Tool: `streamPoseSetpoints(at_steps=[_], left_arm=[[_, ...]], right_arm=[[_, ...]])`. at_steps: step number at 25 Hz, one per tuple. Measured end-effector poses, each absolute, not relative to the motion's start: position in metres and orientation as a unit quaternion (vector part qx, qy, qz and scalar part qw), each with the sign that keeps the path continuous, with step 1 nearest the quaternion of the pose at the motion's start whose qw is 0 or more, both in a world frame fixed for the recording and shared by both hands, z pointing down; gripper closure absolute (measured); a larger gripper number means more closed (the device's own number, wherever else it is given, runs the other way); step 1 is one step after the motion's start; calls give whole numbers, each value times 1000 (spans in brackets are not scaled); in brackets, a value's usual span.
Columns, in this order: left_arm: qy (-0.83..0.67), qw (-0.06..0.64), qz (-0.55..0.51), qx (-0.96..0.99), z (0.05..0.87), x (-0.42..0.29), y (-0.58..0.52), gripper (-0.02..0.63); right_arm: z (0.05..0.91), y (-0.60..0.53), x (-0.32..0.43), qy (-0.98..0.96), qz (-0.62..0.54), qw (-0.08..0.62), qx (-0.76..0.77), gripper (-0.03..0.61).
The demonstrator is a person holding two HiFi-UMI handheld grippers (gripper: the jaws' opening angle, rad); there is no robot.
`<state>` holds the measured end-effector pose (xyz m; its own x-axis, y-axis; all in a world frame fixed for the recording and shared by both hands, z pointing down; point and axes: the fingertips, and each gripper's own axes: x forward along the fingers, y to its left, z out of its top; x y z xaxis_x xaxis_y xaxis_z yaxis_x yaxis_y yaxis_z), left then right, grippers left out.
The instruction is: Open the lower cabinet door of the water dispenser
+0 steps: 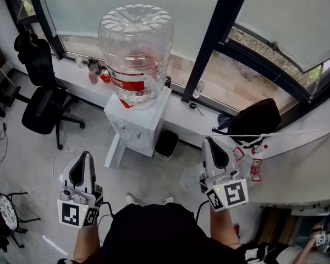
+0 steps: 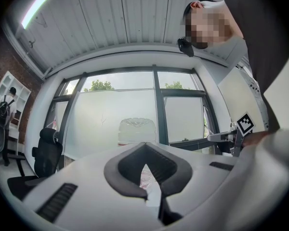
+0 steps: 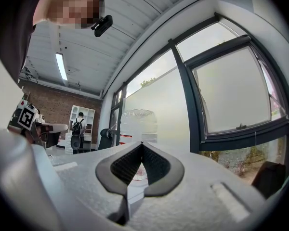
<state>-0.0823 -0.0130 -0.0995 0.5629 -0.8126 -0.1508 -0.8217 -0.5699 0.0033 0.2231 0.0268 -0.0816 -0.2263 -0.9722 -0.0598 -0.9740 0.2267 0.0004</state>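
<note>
**Both grippers closed, well short of the dispenser**

The water dispenser [image 1: 136, 121], with a clear bottle [image 1: 135, 48] on top, stands on the floor [image 1: 159, 175] against the window ledge [image 1: 181, 114]. Its lower cabinet door faces the person, but from so steeply above it can hardly be made out. A black bin [image 1: 166, 143] sits just beside its right edge, and an office chair [image 1: 41, 92] is well apart at left. Bare floor lies between the dispenser and the left gripper [image 1: 87, 157] and right gripper [image 1: 209, 143], whose jaws are pressed together on nothing.
</note>
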Motion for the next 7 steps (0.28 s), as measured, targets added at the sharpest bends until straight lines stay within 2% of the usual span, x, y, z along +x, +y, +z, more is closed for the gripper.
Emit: streamPoseSetpoints(at_steps=[7], left_arm=[[466,27,68,-882,-98,-82,-16,606]], right_arm=[[-80,22,222,787,18,23,-616,574]])
